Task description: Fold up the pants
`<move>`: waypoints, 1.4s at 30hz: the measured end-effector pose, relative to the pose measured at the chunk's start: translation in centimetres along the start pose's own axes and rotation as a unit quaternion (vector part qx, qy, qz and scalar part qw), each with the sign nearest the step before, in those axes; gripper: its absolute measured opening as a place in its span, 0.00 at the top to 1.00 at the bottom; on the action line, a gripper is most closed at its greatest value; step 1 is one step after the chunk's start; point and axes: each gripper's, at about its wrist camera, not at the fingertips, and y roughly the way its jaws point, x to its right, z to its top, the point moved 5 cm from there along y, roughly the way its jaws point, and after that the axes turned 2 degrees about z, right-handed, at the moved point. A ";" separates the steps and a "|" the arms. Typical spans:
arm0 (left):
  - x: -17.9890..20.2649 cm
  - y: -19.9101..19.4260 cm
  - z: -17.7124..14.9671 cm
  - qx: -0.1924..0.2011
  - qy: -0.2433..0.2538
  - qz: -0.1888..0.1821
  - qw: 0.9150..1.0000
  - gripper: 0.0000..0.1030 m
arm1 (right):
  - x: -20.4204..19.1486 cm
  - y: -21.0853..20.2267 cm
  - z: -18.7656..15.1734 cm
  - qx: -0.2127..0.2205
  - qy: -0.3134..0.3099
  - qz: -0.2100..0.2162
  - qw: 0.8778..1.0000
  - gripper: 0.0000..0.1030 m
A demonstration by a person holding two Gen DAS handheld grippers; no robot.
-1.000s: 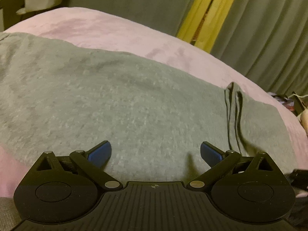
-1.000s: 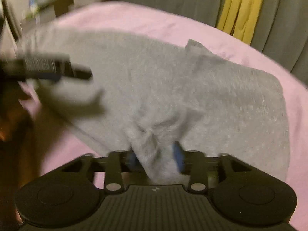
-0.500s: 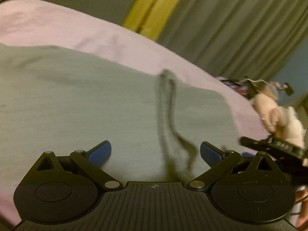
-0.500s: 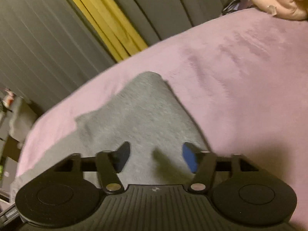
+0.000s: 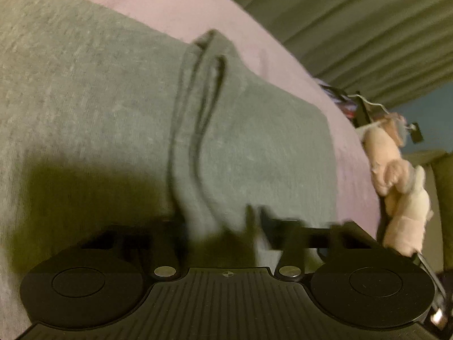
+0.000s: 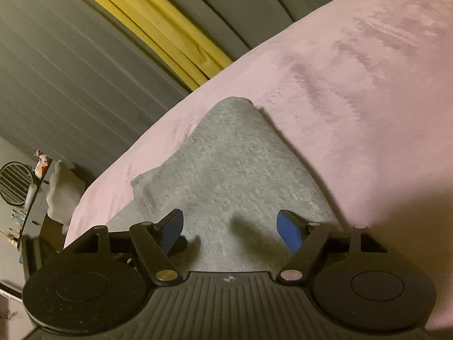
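Observation:
Grey pants [image 5: 99, 99] lie spread on a pink blanket [image 5: 175, 8], with a raised fold ridge [image 5: 198, 119] running toward my left gripper [image 5: 223, 226]. The left jaws have closed in on the near end of this ridge; the view is blurred. In the right wrist view a corner of the grey pants [image 6: 232, 164] points away over the pink blanket [image 6: 368, 99]. My right gripper [image 6: 229, 229] is open just above this cloth, with blue pads [image 6: 288, 232] apart and nothing between them.
Grey curtains [image 6: 70, 70] with a yellow strip [image 6: 158, 25] hang behind the bed. Pink plush toys [image 5: 396, 184] lie at the bed's right edge. A fan [image 6: 14, 181] and clutter stand on a shelf at the left.
My left gripper went from open to closed on the pants' fold ridge. My right gripper let go of the cloth a second ago and has opened wider, swung toward the pants' corner.

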 end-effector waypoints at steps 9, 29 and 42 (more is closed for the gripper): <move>0.1 -6.5 0.6 0.066 0.043 -0.011 0.997 0.84 | 0.0 -0.7 0.1 0.016 0.017 0.045 0.999 0.26; -6.0 -8.2 -1.7 0.097 0.012 0.008 0.995 0.34 | -0.7 0.2 -0.2 0.001 -0.004 0.024 1.000 0.18; -1.9 -14.9 -3.6 0.212 0.076 0.010 0.974 0.86 | -3.6 -0.2 -1.3 0.003 -0.108 0.013 0.994 0.62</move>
